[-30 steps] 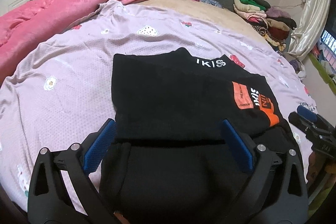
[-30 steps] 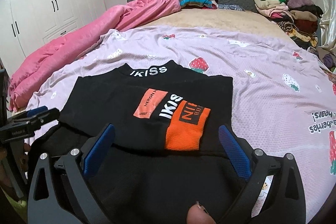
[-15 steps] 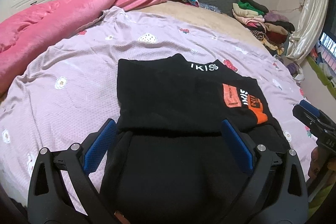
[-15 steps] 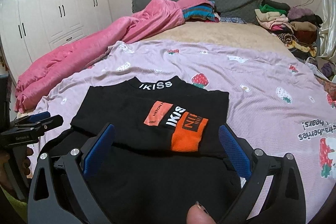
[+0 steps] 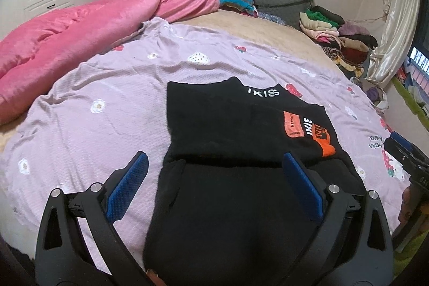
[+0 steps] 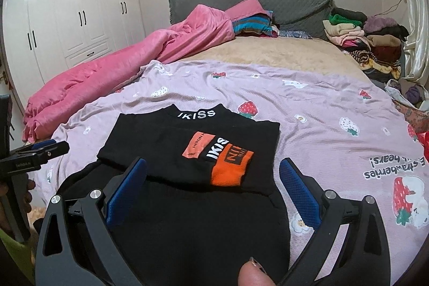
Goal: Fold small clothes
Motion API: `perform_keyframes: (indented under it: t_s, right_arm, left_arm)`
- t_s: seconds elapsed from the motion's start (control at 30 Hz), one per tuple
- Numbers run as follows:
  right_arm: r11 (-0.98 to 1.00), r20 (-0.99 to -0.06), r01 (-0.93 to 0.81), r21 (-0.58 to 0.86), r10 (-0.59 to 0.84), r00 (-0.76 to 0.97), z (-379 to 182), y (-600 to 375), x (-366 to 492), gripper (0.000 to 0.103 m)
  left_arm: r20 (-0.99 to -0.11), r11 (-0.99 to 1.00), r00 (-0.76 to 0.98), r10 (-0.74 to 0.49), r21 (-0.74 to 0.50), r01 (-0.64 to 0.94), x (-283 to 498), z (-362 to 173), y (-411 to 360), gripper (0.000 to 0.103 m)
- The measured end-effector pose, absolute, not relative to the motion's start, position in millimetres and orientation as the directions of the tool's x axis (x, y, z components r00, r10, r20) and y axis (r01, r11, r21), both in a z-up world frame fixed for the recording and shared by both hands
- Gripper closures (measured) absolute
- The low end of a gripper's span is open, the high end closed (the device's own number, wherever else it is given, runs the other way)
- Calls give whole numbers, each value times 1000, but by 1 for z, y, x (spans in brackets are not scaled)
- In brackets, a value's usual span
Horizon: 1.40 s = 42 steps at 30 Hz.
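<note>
A black top with white "IKISS" lettering and orange patches lies partly folded on the lilac sheet, its upper part folded over the lower. It also shows in the right wrist view. My left gripper is open and empty, held above the garment's near left part. My right gripper is open and empty above the garment's near right part. Each gripper shows at the other view's edge: the right gripper in the left wrist view, the left gripper in the right wrist view.
A pink blanket lies bunched along the bed's left side. Folded clothes are stacked at the far right by a curtain. A grey headboard and white wardrobe stand behind.
Both grippers have drawn back and up from the garment, so it looks smaller and farther. The garment has not moved.
</note>
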State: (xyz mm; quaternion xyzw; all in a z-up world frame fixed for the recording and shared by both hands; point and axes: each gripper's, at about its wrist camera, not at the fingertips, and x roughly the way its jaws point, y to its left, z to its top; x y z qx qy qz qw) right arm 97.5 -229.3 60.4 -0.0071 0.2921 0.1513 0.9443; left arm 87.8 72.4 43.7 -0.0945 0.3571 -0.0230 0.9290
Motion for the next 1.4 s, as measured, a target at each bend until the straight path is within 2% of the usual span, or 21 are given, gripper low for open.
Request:
perform_keyframes:
  t_s: [0.5, 0.83, 1.33, 1.4]
  right_arm:
    - [950, -528, -308, 49, 287, 800, 76, -244, 61, 5]
    - [944, -530, -328, 45, 301, 793, 73, -253, 41, 5]
    - [930, -554, -364, 52, 330, 764, 56, -265, 7, 4]
    - [925, -559, -374, 57, 340, 756, 52, -264, 2, 5]
  left_arm:
    - [-645, 981, 764, -29, -163, -101, 43, 62, 98, 10]
    - [-698, 983, 716, -16, -141, -116, 16, 53, 110, 10]
    - [-812, 986, 569, -130, -164, -8, -6, 9, 115, 10]
    - [-822, 986, 555, -128, -164, -15, -8, 4, 115, 14]
